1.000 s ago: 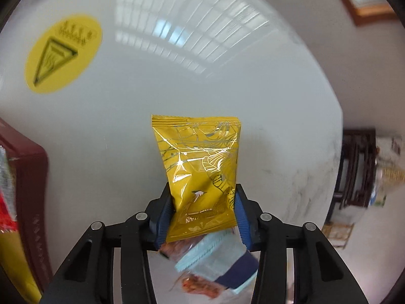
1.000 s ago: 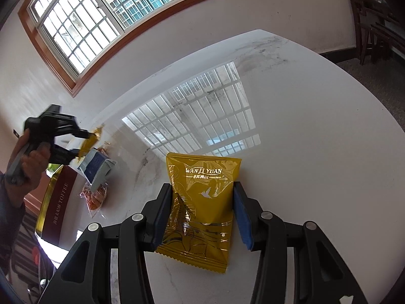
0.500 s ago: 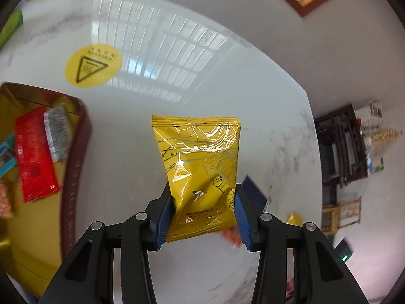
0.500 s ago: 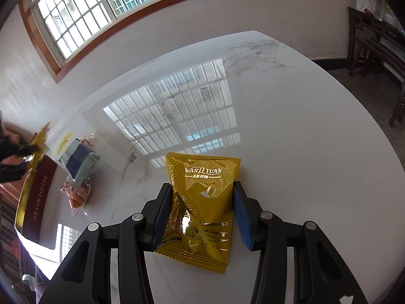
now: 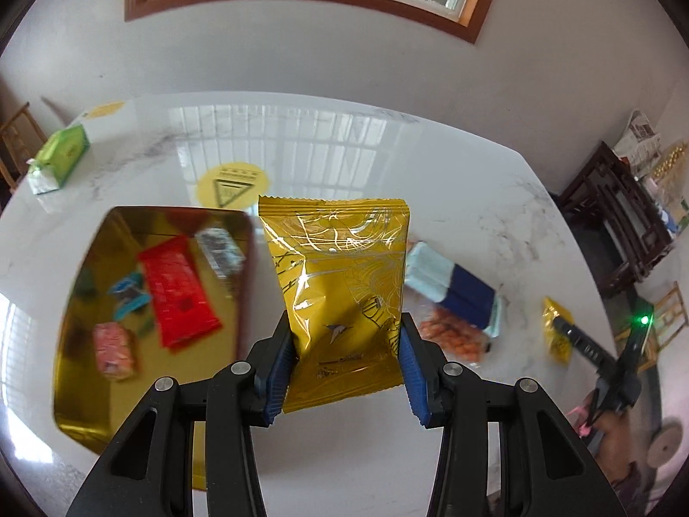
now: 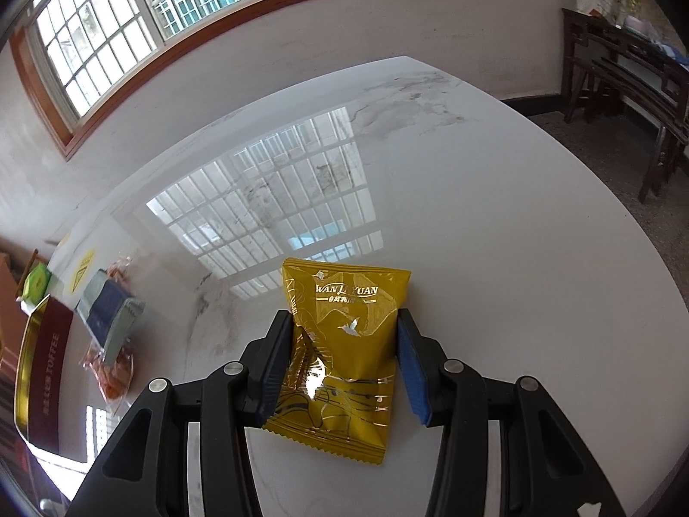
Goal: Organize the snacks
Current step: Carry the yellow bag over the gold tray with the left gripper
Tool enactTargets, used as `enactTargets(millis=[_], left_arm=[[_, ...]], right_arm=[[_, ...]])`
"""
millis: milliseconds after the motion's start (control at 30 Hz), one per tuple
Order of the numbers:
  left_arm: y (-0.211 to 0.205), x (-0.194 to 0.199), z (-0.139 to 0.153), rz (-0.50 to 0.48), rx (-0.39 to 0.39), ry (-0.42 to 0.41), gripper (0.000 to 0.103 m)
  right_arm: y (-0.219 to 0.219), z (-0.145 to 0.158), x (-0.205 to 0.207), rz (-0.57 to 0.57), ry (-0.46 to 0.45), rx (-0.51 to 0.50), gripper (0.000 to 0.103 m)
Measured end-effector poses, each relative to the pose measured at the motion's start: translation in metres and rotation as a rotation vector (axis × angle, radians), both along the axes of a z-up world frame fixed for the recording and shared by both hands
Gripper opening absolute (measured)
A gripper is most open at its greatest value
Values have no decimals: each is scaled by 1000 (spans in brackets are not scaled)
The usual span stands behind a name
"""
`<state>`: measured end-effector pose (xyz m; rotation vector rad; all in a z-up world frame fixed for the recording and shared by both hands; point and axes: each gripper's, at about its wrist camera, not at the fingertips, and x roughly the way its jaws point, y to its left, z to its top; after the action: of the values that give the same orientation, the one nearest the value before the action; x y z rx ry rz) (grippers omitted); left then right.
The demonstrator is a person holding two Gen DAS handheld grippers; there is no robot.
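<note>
My left gripper is shut on a yellow foil snack packet and holds it in the air, just right of the gold tin. The tin holds a red packet, a pink snack and other small packets. My right gripper is closed around a second yellow packet printed "WAN LI YUAN", low over the white marble table. A blue-and-teal packet lies on an orange snack bag between the two grippers.
A green tissue pack lies at the table's far left. A round yellow sticker is behind the tin. The tin's dark red side shows at left in the right wrist view. Dark wooden furniture stands beyond the table.
My left gripper has lifted and tilted back with its yellow packet, so the whole tin and the far window came into view. The right gripper has stayed almost still with its packet.
</note>
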<state>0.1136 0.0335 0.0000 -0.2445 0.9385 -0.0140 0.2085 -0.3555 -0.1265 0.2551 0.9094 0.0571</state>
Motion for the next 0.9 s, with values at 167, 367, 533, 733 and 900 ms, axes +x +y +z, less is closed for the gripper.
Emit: enactTargets(millis=[167,367,533,733,900], left_arm=[[25,-19,-2,45,33,-11,46],[51,-31,-10,95,95,-17,46],[69,-37,-20,118,141,-8,46],[84,-43,-36,127,151,20,46],[94,-46,-49,139,155,45,46]], right_arm=[[2,0,-1,-26,-12,-7,44],[9,1,-9,-34,-10,-10,44],[16,2,-15,-23,-3,-11,44],[24,2,-24,-7,11,5,44],[34,3,-34,18,26,33,44]])
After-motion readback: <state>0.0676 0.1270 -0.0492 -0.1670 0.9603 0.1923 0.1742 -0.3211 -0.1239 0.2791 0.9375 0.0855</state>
